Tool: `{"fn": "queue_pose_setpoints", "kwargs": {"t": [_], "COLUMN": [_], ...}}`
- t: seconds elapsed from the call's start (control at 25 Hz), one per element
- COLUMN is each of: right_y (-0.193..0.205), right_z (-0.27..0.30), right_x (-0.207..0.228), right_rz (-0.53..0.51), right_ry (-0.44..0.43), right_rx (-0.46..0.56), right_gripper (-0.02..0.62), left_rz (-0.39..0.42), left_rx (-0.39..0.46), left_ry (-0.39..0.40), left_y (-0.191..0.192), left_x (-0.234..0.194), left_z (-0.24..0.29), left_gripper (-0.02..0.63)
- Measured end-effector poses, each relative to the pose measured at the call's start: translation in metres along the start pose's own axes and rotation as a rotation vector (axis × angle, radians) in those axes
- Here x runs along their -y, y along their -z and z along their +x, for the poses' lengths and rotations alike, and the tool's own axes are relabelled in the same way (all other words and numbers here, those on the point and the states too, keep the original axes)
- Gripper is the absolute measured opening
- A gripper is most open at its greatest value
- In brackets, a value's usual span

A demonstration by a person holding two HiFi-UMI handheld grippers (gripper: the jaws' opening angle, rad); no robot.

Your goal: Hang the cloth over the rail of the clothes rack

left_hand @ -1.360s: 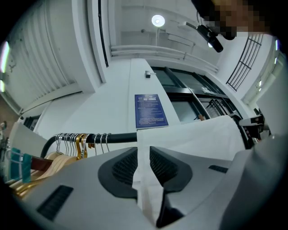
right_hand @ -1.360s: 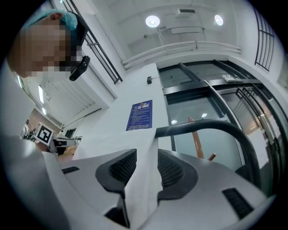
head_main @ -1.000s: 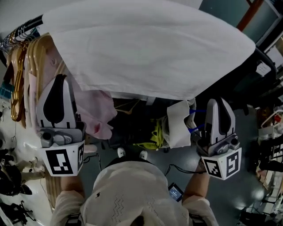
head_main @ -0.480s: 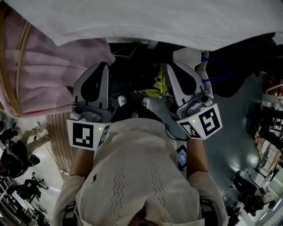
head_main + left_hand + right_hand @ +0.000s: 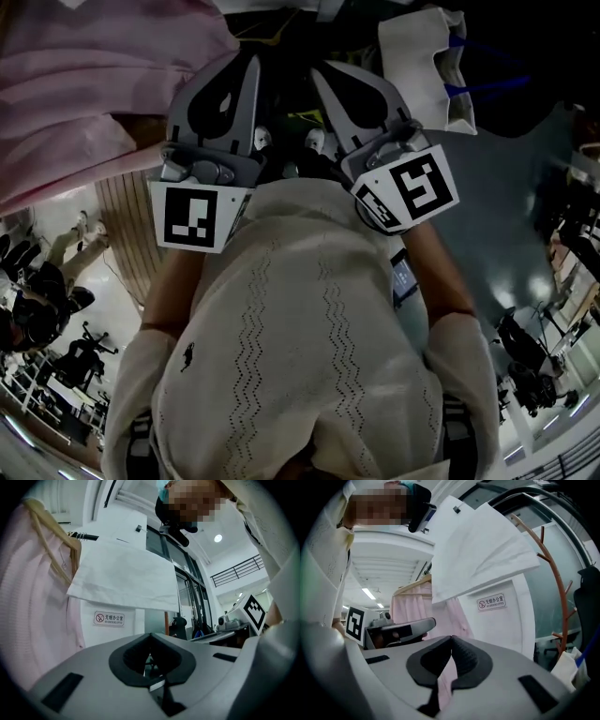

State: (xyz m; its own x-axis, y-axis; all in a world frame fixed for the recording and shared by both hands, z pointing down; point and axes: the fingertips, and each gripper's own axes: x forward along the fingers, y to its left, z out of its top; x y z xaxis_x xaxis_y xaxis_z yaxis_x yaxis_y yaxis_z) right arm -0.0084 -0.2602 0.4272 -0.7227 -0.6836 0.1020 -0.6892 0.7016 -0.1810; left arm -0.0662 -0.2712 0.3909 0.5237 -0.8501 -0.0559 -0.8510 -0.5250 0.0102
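Though clenched tight, gripping nothing: left gripper (image 5: 246, 70) at eleven o'clock, right gripper (image 5: 323, 77) at one. Draped over rail (image 5: 88, 537), cloth (image 5: 126, 576), up at eleven.

We hold the left gripper (image 5: 251, 66) and the right gripper (image 5: 321, 75) side by side against our chest, elbows bent, both jaws closed together.

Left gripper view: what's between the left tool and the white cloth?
Nothing; that stretch is bare. The left gripper view shows the shut left tool below the white cloth, apart from it, with the pink garment off to the side.
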Motion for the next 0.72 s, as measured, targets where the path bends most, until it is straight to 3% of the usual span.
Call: {"fn": "queue_pose_setpoints", "kwargs": {"t": [0.2, 0.72], "right_y": [-0.006, 0.0], "right_z": [-0.006, -0.003], "right_x": [-0.005, -0.006], "right_rz": [-0.008, -0.018], "right_ry": [0.012, -0.02], "right_rx": [0.029, -0.003], "right_gripper": [0.018, 0.018], "left_rz": [-0.019, -0.038], "left_rx": [-0.061, -0.059], "left_ry": [-0.028, -0.05], "left_y": [0.024, 0.027], "left_x": [0.009, 0.011], "left_z": [-0.011, -0.004], "left_gripper": [0.013, 0.014]}}
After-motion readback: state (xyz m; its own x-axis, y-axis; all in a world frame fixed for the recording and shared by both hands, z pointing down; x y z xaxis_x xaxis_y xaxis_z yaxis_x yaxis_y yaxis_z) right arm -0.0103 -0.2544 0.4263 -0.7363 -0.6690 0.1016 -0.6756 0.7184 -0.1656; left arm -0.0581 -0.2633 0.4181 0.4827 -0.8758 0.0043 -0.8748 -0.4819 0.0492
